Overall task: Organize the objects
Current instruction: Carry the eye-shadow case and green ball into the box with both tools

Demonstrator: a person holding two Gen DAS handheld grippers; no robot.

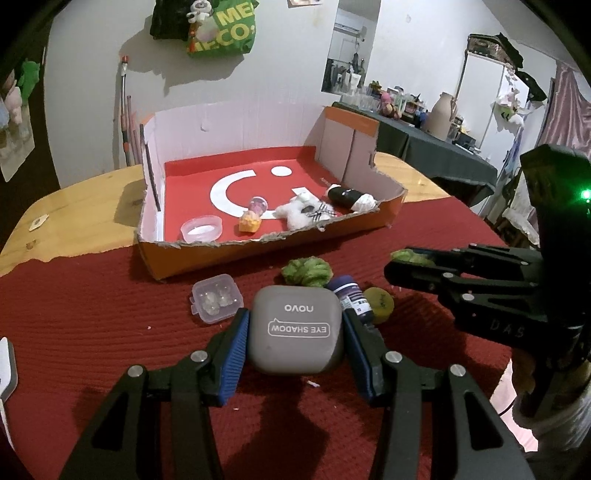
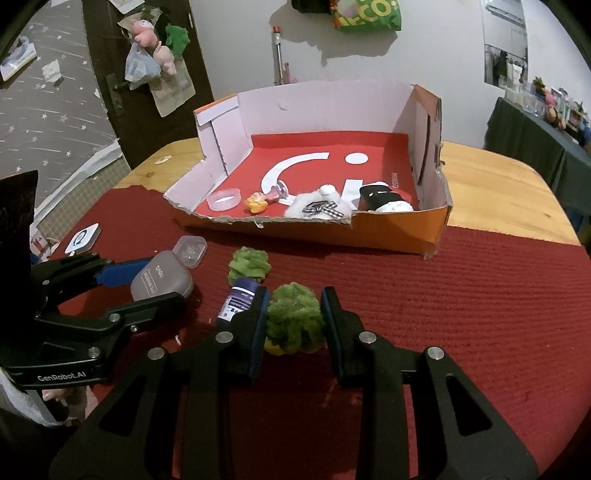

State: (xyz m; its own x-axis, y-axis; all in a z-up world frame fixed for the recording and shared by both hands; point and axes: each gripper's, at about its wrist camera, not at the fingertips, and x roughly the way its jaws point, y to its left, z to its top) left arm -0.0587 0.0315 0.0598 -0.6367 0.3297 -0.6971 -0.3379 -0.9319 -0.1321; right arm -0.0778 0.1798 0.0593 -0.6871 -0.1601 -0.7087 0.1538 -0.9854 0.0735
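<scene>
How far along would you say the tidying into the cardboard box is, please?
Roughly halfway. Done: the cardboard box holds a clear lid, a small figurine, a white plush and a black roll. In hand: left gripper grips the eye shadow case; right gripper a green pom-pom. Left: another green pom-pom, a bottle, a clear case.

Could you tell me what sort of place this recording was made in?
Most likely a lived-in home room, not a lab. A wooden table with a red cloth holds an open cardboard box, soft toys hang on a door, and a cluttered side table stands behind.
</scene>
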